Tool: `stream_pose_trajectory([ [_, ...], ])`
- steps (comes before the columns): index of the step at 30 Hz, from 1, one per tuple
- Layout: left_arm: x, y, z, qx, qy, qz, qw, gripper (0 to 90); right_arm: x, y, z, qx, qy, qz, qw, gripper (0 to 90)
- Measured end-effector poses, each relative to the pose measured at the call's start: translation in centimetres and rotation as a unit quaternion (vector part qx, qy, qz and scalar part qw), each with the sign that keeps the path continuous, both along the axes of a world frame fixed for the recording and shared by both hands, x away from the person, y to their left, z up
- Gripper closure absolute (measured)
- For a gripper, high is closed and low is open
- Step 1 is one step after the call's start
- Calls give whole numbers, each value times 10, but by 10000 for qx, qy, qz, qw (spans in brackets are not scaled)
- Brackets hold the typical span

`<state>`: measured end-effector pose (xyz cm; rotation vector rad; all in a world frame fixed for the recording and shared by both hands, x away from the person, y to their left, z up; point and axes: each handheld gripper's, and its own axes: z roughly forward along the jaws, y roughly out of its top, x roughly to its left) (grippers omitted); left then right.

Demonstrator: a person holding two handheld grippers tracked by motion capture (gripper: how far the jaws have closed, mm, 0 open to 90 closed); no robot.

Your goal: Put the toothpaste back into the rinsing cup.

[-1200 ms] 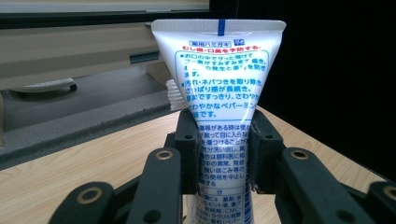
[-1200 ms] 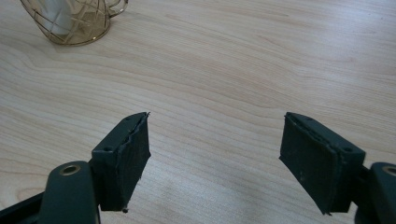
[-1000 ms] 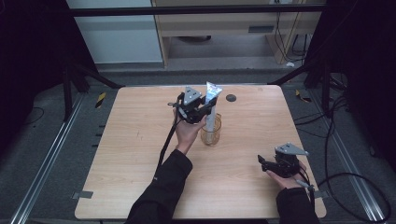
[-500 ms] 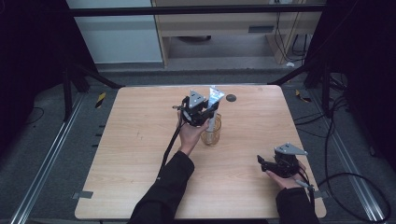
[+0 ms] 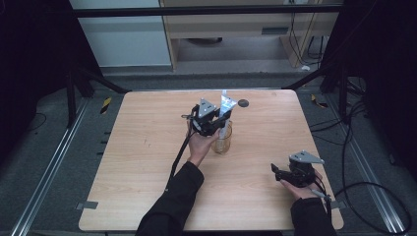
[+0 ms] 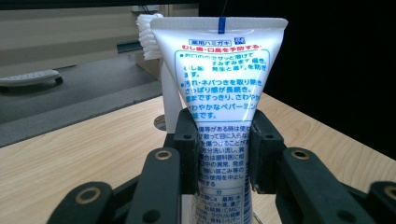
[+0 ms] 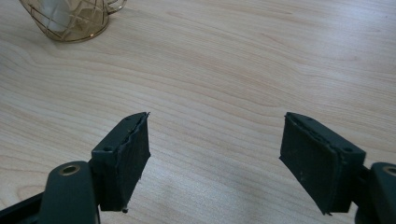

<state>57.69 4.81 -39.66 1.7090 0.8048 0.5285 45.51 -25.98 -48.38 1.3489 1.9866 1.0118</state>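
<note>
**Mina:** Since the earlier frame the left gripper (image 5: 212,124) has drifted a little to the right, toward the wire cup (image 5: 222,141), carrying the toothpaste tube (image 5: 225,109) with it; the right gripper (image 5: 287,173) has kept its place near the table's (image 5: 147,147) front right corner.

**Jo:** Where does the tube sit now?

**Mina:** Upright, crimped end on top, standing in the gold wire cup in the middle of the table. From the left gripper view, both black pads pinch the tube (image 6: 224,93) at mid-body, and a white toothbrush (image 6: 156,56) stands just behind it.

**Jo:** And the other hand?

**Mina:** Its jaws are spread wide with nothing between them, low over bare wood, well apart from the cup (image 7: 70,18).

**Jo:** So how to finish this well?

**Mina:** I'd keep the tube vertical and lower it straight, so the cap end settles at the bottom instead of catching on the wire. Loosen the pinch only once it rests. The cup looks light; a sideways pull could tip it or knock the brush.
</note>
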Motion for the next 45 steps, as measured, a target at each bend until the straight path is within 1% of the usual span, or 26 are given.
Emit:
stream_pose_trajectory([
  [5, -3, 2, -1, 14, -14, -50, 10000, 683, -1, 0, 0, 37, 28, -8, 10000, 240],
  [9, -4, 6, -2, 16, 6, -82, 10000, 681, 0, 0, 0, -8, -12, 15, 10000, 240],
  [16, -7, 11, -2, 43, 0, -103, 9999, 682, -1, 0, 1, 32, 21, -12, 10000, 240],
  [27, -10, 16, -3, 92, -44, -164, 9998, 687, -1, 0, 0, 2, -3, -14, 10000, 240],
  [31, -13, 18, -6, 202, -3, -192, 9996, 690, -1, 0, 1, 10, -6, -15, 10000, 240],
  [37, -18, 23, -9, 122, -25, -189, 9997, 690, -1, 0, 1, 2, -3, -19, 10000, 240],
  [45, -22, 28, -9, 107, -17, -179, 9998, 689, -2, 0, 1, 3, -17, -16, 10000, 240],
])
